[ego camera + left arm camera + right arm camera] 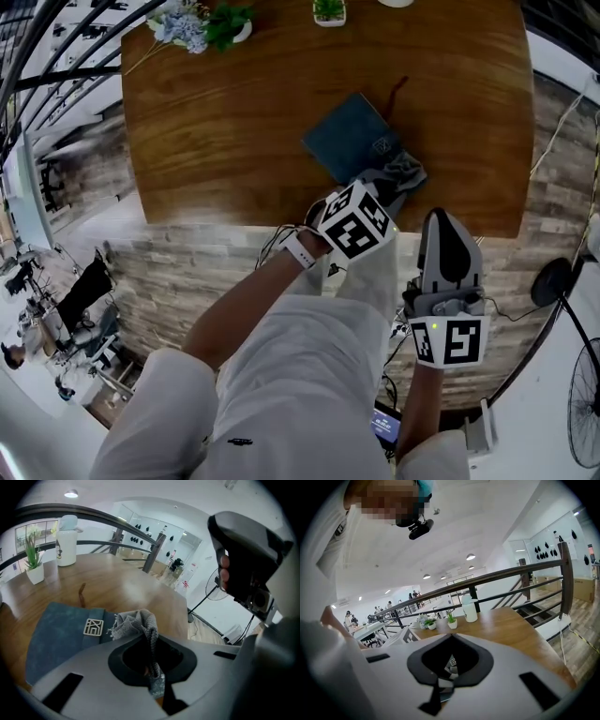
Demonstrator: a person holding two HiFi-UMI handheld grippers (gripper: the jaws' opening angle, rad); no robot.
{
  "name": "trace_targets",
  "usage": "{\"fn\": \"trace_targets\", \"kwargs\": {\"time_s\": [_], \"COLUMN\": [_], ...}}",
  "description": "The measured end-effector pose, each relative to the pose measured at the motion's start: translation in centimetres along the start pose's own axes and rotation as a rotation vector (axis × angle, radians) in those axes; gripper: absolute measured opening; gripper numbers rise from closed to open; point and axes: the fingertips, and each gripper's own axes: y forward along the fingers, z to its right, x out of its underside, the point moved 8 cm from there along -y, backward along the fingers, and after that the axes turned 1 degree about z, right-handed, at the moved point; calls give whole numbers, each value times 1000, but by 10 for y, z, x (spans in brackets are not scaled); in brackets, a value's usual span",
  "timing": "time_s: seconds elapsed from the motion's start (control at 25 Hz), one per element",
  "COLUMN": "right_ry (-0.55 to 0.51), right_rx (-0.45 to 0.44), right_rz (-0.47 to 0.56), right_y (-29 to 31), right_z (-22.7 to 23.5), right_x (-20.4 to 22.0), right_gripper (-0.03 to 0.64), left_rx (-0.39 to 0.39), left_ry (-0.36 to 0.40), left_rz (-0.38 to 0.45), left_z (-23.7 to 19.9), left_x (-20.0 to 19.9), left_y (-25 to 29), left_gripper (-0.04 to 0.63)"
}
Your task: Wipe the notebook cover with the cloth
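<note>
A dark blue notebook [354, 134] with a metal clasp [93, 626] lies near the front edge of the wooden table [234, 122]. A crumpled grey cloth [401, 172] rests at the notebook's near right corner. My left gripper [386, 187] is shut on the grey cloth [140, 623], and a strip of it runs down between the jaws of that gripper [153, 670]. The notebook [56, 639] spreads out to its left. My right gripper [442, 225] is shut on nothing and hovers off the table's front edge, to the right of the left one. In its own view the right gripper [440, 686] points across the table.
A potted plant [329, 10] and flowers [192, 25] stand at the table's far edge. A white bottle [67, 535] and another small plant [33, 563] stand beyond the notebook. A dark railing [117, 522] runs behind. A fan [583, 403] and cables sit on the floor at right.
</note>
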Motion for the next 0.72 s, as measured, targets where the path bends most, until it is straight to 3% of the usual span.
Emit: {"fn": "trace_targets", "kwargs": {"time_s": [0.48, 0.72], "right_ry": [5, -1], "right_rx": [5, 0], "right_rz": [-1, 3], "right_y": [-5, 1], "right_z": [4, 2], "right_x": [3, -1], "right_gripper": [5, 5], "left_rx": [94, 67], "left_ry": [59, 5], "left_rz": [-25, 61], "left_z": [42, 43], "left_x": [8, 16], "left_y": [13, -12], "left_gripper": [29, 29]}}
